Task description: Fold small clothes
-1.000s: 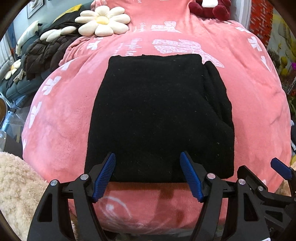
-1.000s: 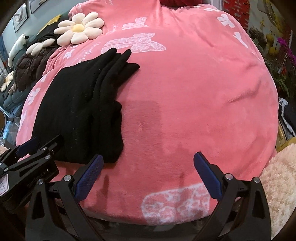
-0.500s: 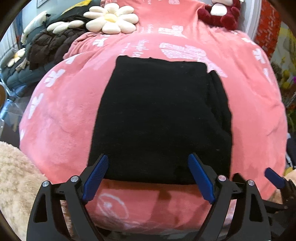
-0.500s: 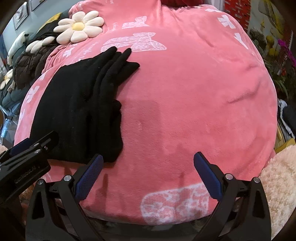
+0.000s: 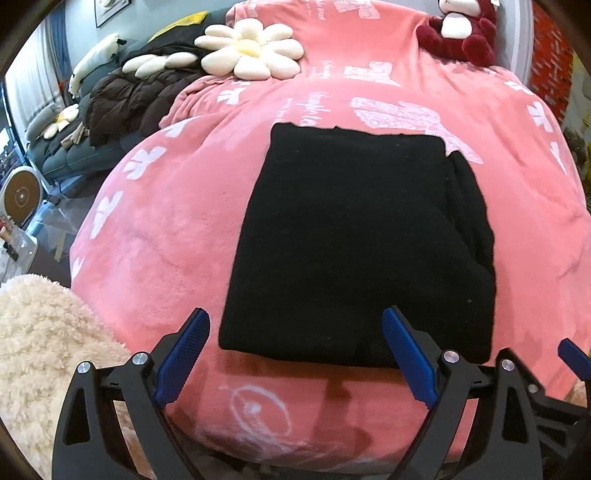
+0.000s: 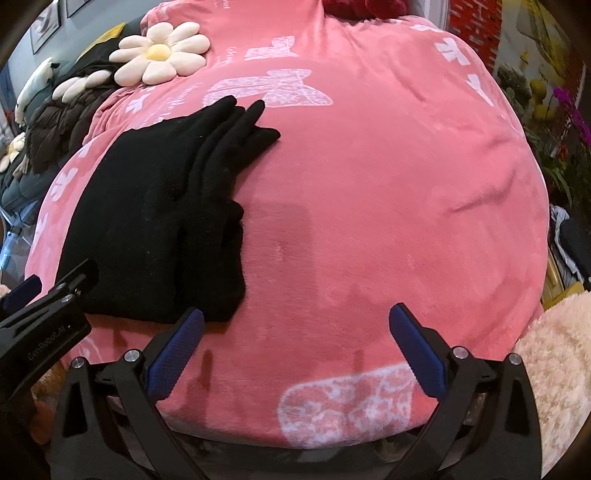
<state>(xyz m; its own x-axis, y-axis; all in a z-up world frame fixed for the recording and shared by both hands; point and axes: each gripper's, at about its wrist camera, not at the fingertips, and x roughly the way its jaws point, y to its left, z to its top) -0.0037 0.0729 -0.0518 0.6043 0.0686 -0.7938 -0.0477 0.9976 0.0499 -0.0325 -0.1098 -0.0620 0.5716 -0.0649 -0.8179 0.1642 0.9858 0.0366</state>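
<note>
Ahead of me: bed under a pink blanket (image 5: 177, 206) with white prints. Daisy cushion (image 5: 253, 55) and dark red plush toy (image 5: 458, 33) at its far end. Left: brown puffer jacket (image 5: 125, 99) on a grey-blue sofa (image 5: 74, 158). Red brick wall (image 6: 476, 29) at right

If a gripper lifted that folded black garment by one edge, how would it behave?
The black garment is soft knit, so it would probably droop. Its stacked layers, visible along the right side, would likely slide apart and unfold. Pushed, it may drag on the fuzzy pink blanket and bunch up.
</note>
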